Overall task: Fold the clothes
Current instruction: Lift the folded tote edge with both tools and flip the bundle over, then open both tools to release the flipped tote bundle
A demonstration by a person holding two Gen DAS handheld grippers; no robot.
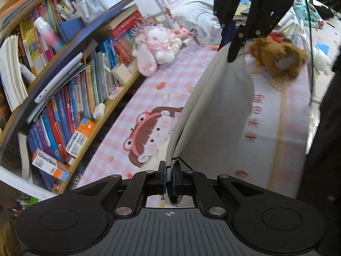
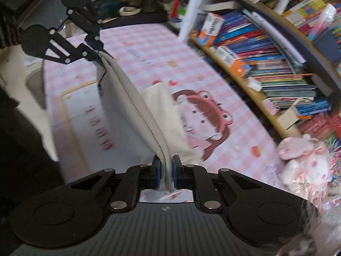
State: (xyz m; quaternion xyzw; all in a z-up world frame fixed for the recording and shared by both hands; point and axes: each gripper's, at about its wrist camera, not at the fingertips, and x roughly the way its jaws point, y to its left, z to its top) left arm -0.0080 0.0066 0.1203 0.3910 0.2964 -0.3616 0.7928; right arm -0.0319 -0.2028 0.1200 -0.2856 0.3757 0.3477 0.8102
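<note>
Two grippers hold one pale grey garment (image 1: 215, 115) stretched between them above a pink checked cloth (image 1: 132, 111) printed with one frog-hat cartoon figure. Along the cloth's left edge in the left wrist view runs a bookshelf (image 1: 64, 89) crowded with books; one pink-and-white plush toy (image 1: 157, 44) lies at its far end, and one brown plush toy (image 1: 279, 57) near the far right edge. The left gripper (image 1: 169, 177) is clamped on the garment's hem. The right gripper (image 2: 166, 170), likewise pinching the hem between its blue pads (image 2: 157, 173), appears beyond. The hanging fabric hides part of the cartoon.
</note>
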